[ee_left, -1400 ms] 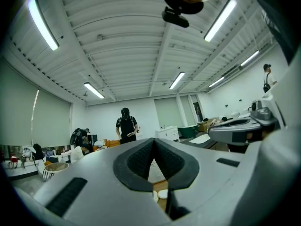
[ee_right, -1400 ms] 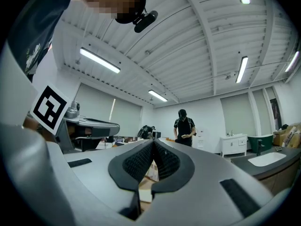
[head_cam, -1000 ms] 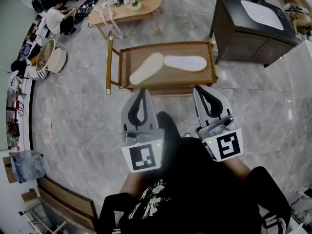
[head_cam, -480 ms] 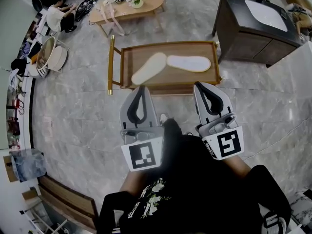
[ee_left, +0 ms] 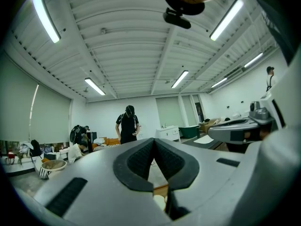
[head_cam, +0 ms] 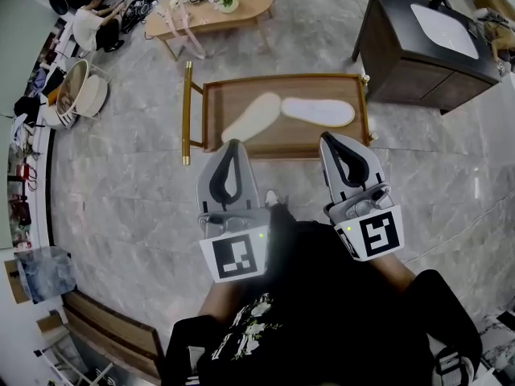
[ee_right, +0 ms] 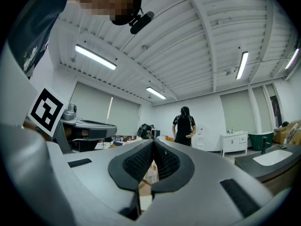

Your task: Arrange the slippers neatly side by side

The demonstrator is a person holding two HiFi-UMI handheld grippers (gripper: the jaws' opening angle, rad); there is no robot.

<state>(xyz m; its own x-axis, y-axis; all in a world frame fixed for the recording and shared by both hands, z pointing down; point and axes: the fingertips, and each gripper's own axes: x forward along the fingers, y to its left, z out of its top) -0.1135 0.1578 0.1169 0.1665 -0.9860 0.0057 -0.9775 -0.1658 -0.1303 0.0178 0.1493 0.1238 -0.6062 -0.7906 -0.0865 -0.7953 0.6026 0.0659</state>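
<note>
Two pale slippers lie sole-up on a low wooden tray table [head_cam: 213, 103] ahead of me. The left slipper [head_cam: 251, 117] lies slanted; the right slipper [head_cam: 317, 111] lies nearly crosswise, and their near ends almost meet. My left gripper [head_cam: 232, 146] and right gripper [head_cam: 332, 141] are both shut and empty, held close to my body, their tips just short of the table's near edge. In the left gripper view the left gripper [ee_left: 154, 140] points up at the room, and in the right gripper view so does the right gripper [ee_right: 153, 142].
A dark cabinet [head_cam: 418, 63] with a white basin stands at the right of the tray table. Behind it is an oval wooden coffee table [head_cam: 208, 18]. A person [ee_left: 128, 124] stands across the room; another sits at the far left. A wooden bench [head_cam: 113, 332] lies at the lower left.
The tray table and slippers have shifted slightly right and down in the head view as my head moved. Both grippers stay shut in about the same place.
</note>
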